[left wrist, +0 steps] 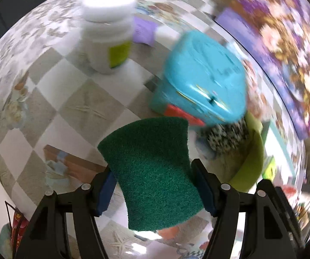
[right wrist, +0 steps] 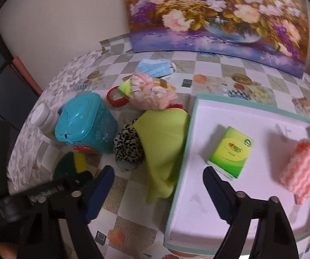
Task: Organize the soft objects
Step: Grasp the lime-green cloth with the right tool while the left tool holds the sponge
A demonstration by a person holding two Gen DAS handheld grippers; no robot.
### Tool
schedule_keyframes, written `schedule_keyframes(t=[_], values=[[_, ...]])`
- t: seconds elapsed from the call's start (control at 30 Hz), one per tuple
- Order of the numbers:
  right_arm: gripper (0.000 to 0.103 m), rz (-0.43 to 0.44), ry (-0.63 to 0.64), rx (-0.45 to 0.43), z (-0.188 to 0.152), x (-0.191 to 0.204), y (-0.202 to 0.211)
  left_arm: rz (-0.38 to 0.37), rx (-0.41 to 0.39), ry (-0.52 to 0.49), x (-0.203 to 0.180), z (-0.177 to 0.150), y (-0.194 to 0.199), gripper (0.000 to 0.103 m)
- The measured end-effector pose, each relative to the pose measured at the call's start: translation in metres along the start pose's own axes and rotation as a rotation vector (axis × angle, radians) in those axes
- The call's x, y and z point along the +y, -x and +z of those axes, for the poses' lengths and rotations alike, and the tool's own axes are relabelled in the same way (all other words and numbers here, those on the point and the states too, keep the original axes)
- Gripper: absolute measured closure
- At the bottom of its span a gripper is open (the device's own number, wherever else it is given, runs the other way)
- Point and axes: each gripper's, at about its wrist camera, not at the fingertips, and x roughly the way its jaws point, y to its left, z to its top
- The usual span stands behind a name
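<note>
A dark green scouring sponge (left wrist: 146,146) hangs above the checked tablecloth, and my left gripper (left wrist: 151,170) is shut on its sides. The right wrist view shows the same sponge (right wrist: 68,164) with its yellow underside, at the lower left. My right gripper (right wrist: 158,170) is open, with its fingers spread above the lower end of a lime green cloth (right wrist: 163,142) and pressing on nothing. A leopard-print soft item (right wrist: 127,140) lies against that cloth. In the white tray (right wrist: 198,112) lie a green tissue pack (right wrist: 230,153) and a pink striped cloth (right wrist: 299,172).
A teal plastic box (right wrist: 83,125) and a white bottle (right wrist: 42,116) stand left of the cloth. Behind them are a pink floral bundle (right wrist: 152,92), a red tape roll (right wrist: 116,97) and blue face masks (right wrist: 155,68). A flower painting (right wrist: 219,17) leans at the back.
</note>
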Motion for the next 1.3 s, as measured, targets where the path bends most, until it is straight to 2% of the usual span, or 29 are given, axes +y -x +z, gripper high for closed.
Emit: schedule_keyframes(t=[0.1,0.17,0.3,0.37,0.53,0.6,0.73,0.9,1.3], values=[[0.037,-0.023,0.030,0.012,0.001,0.008,-0.009,0.001,-0.015,0.030,0.009,0.011,0.003,0.034],[0.040,-0.029,0.032,0.024,0.002,0.010,-0.015,-0.001,-0.018,0.041,0.013,0.016,0.004,0.034],[0.053,-0.040,0.035,0.043,0.003,0.010,-0.027,-0.009,-0.010,0.061,0.018,0.020,0.002,0.034],[0.055,-0.048,0.041,0.049,0.004,0.011,-0.032,-0.011,-0.004,0.069,0.012,0.027,-0.004,0.034],[0.071,-0.057,0.055,0.046,0.006,0.014,-0.038,-0.011,0.001,0.076,0.021,0.036,-0.010,0.034],[0.083,-0.050,0.063,0.040,0.006,0.016,-0.038,-0.009,-0.001,0.077,0.018,0.034,-0.012,0.034],[0.096,-0.047,0.053,0.029,0.007,0.014,-0.037,-0.011,-0.002,0.083,0.013,0.034,-0.015,0.034],[0.100,-0.042,0.040,0.004,0.010,0.009,-0.030,-0.014,-0.007,0.087,0.014,0.033,-0.012,0.034],[0.101,-0.022,0.015,-0.094,0.020,0.005,0.001,-0.042,-0.038,0.084,0.013,0.033,0.006,0.034]])
